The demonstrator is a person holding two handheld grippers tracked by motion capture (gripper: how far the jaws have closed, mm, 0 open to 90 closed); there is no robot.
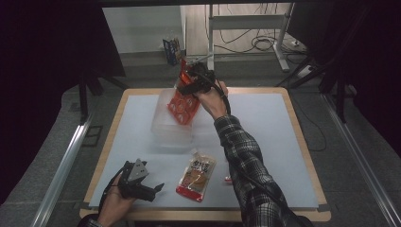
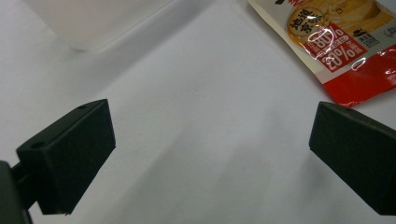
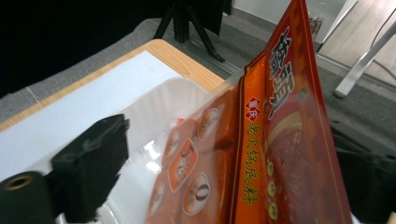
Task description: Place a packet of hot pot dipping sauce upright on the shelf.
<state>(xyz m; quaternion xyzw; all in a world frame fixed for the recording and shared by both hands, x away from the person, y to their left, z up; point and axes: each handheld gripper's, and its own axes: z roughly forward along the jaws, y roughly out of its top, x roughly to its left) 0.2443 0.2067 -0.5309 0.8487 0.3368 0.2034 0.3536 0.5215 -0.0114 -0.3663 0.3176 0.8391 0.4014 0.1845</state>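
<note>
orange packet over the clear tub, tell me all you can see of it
The orange packet is a glossy foil-like pouch printed with round pictures and Chinese characters. It stands tilted, its lower part inside the clear plastic tub. Its top sits between the wide-apart jaws of the right gripper; the left pad stands clear of it.

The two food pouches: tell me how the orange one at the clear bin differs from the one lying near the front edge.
The orange pouch stands tilted, its lower end in the clear bin, between the open jaws of the right gripper; the red-and-white pouch lies flat on the white mat, apart from both grippers. The orange pouch shows round pictures on orange; the other has a pale top and red bottom. Both are glossy printed packets.
</note>
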